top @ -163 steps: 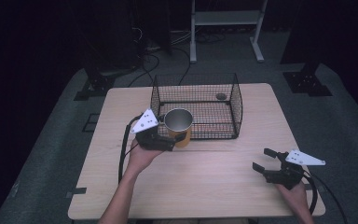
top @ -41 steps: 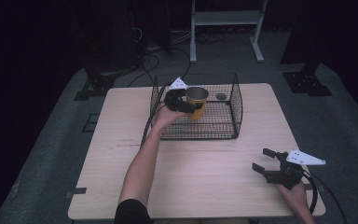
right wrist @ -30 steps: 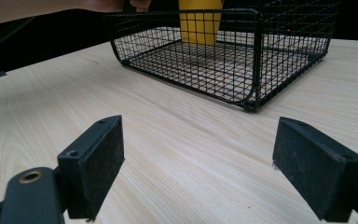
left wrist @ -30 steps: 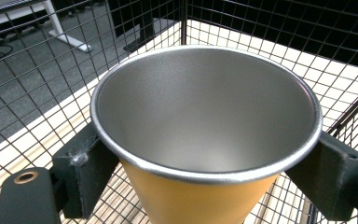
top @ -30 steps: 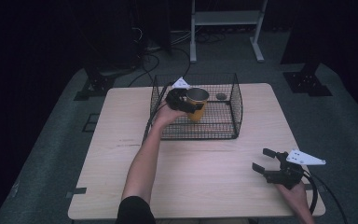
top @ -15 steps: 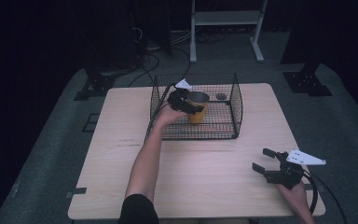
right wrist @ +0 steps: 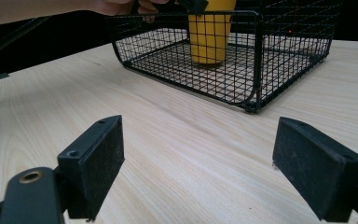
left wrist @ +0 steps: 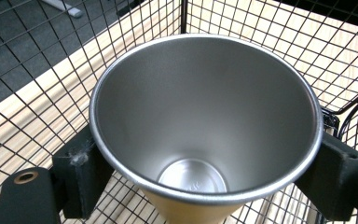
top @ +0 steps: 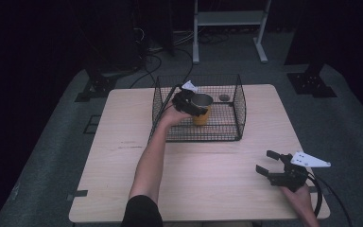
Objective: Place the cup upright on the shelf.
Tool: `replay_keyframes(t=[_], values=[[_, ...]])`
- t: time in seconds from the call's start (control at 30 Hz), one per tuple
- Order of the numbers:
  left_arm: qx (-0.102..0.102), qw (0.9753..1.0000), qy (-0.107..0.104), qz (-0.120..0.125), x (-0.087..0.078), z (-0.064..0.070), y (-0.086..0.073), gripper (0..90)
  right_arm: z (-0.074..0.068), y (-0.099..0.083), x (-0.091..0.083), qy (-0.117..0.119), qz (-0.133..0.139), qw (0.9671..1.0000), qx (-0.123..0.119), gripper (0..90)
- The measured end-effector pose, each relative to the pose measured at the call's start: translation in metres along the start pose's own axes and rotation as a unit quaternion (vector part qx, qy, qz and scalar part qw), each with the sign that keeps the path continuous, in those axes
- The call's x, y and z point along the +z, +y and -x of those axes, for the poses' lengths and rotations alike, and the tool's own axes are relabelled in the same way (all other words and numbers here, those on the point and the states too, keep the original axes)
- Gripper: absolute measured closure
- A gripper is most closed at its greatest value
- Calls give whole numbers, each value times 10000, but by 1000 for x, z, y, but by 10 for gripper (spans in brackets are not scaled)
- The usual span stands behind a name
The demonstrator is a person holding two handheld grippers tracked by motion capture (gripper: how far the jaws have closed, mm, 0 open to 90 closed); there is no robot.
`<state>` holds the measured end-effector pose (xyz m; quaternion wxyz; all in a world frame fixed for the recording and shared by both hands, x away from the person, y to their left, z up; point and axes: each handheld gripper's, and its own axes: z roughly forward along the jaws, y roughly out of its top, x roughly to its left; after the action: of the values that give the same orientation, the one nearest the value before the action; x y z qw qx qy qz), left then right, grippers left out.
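Note:
A yellow cup [top: 202, 111] with a bare steel inside stands upright within the black wire basket [top: 203, 139], its base down at the mesh floor. My left gripper [top: 189, 105] reaches over the basket's left wall and is shut on the cup just below the rim. In the left gripper view the cup [left wrist: 205, 116] sits between both pads [left wrist: 81, 170]. The right gripper view shows the cup [right wrist: 209, 32] behind the basket's wire wall [right wrist: 256, 56]. My right gripper [top: 264, 161] rests open near the table's front right corner, nothing between its fingers [right wrist: 98, 163].
A small dark round object [top: 224, 98] lies at the basket's far right. The pale wooden table [top: 123, 156] stretches bare between basket and front edge. Dark floor, cables and a white rack [top: 227, 19] lie beyond the table.
My left gripper carried the cup from in front of the basket over its wall, then lowered it a little inside. The right gripper stayed put.

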<state>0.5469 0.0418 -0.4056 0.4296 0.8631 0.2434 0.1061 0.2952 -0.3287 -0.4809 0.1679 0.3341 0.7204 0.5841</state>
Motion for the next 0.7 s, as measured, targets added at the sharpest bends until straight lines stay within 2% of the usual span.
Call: replay_keyframes(t=[0.23, 0.7], values=[[93, 9999, 17, -100, -1, 0, 0, 141, 0, 0, 0, 1, -6, 10000, -4, 154], [175, 9997, -16, -141, -2, 1, -1, 132, 0, 0, 0, 8, -11, 10000, -1, 154]])
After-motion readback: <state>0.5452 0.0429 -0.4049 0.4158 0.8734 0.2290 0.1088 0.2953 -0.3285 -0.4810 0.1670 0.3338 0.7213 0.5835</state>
